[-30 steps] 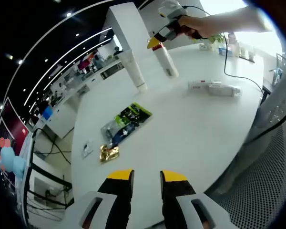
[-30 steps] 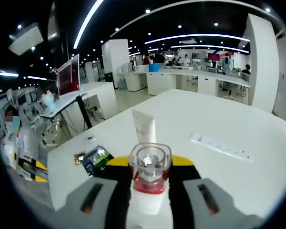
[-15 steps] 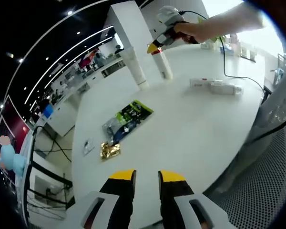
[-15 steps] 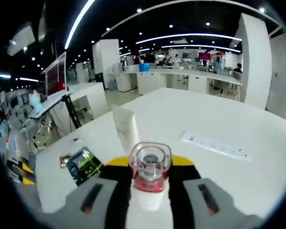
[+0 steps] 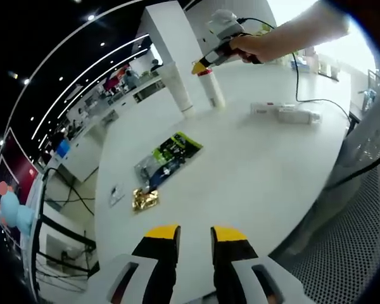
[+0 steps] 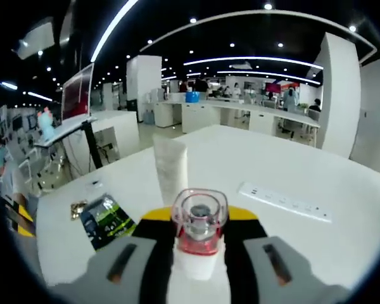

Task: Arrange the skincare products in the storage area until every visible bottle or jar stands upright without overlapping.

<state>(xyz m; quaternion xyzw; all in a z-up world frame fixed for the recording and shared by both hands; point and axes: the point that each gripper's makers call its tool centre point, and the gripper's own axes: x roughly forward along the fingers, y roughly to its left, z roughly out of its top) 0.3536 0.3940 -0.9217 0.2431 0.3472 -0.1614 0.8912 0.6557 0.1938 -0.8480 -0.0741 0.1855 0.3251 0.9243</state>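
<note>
My right gripper (image 6: 199,223) is shut on a white bottle with a clear red-banded cap (image 6: 199,221), whose cap faces the camera. In the left gripper view that same white bottle (image 5: 213,90) stands nearly upright with its base at or just above the white table (image 5: 253,164), the right gripper (image 5: 204,63) holding its top. A white tube (image 5: 178,88) stands upright just left of it, also seen as the white tube (image 6: 170,170) beyond the cap. My left gripper (image 5: 194,235) hovers open over the table's near edge, its jaws a small gap apart and holding nothing.
Green-and-black packets (image 5: 166,159) and a gold wrapper (image 5: 144,201) lie on the table's left part. A white power strip (image 5: 285,114) with a black cable lies at the right. A white pillar (image 5: 171,38) stands behind the table. Its near edge (image 5: 291,234) drops to perforated flooring.
The right gripper has brought the white bottle from a slanted hold in the air down to nearly upright beside the tube. My left gripper stayed put.
</note>
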